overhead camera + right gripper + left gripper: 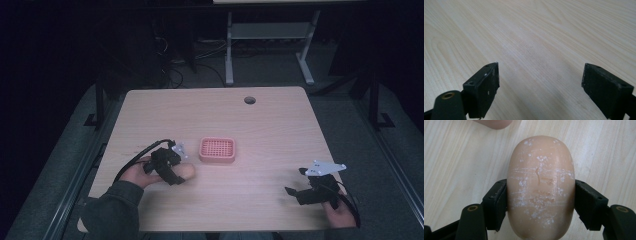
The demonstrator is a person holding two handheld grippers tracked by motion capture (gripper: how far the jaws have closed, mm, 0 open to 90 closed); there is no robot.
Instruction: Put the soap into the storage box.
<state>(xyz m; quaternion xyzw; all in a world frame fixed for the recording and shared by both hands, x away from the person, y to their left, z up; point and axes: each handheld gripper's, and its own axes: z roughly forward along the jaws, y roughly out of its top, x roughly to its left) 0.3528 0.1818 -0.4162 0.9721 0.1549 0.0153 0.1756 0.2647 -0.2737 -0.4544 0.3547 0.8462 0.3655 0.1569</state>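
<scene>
A tan oval bar of soap [541,187], scuffed with white marks, sits between the jaws of my left gripper [541,205], which press on both its sides just above the wooden table. In the high view the left gripper [176,169] holds the soap [186,171] just left of a pink slotted soap dish [217,150]. A rim of that dish [495,123] peeks in at the top of the left gripper view. My right gripper [296,186] rests near the table's front right, its jaws wide apart over bare wood [540,82].
The wooden table [270,130] has a round cable hole [249,100] near its far edge. Behind it stands another desk frame [270,45] on a grey floor, with cables on the left.
</scene>
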